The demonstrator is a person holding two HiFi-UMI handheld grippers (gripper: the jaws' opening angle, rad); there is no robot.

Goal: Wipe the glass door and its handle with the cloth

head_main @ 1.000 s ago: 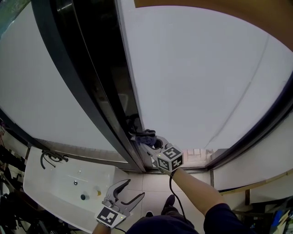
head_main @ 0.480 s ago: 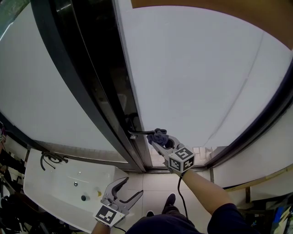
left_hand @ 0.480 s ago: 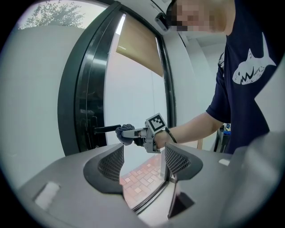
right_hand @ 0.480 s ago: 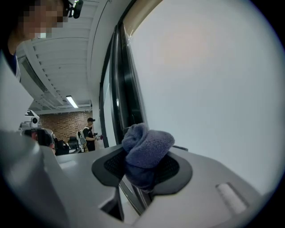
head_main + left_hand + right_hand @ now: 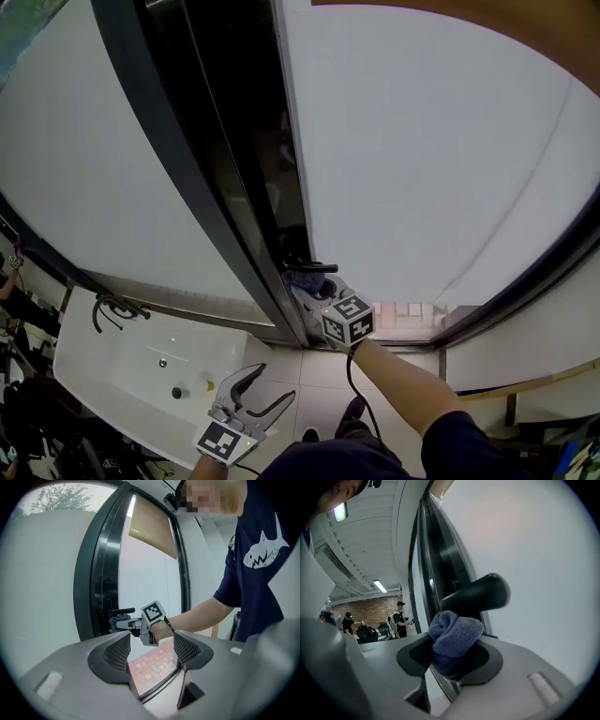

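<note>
The frosted glass door (image 5: 422, 159) fills the head view, with its dark frame (image 5: 234, 159) to the left. A black lever handle (image 5: 480, 594) juts from the frame just above my right gripper (image 5: 302, 286), which is shut on a bunched blue cloth (image 5: 453, 634). The cloth (image 5: 302, 278) sits right under the handle (image 5: 314, 268), close to touching it. In the left gripper view the handle (image 5: 123, 611) and cloth (image 5: 119, 618) show across the room. My left gripper (image 5: 262, 389) hangs low, open, nothing between its fingers.
A white washbasin (image 5: 141, 375) with a dark tap (image 5: 112, 307) stands at the lower left. A second glass panel (image 5: 84, 159) lies left of the frame. Reddish brick paving (image 5: 405, 312) shows through the door's foot. People (image 5: 400, 616) stand in the distant room.
My right gripper with the cloth moved left, back under the handle at the door frame, after swinging right half a second ago. The left gripper has hardly moved.
</note>
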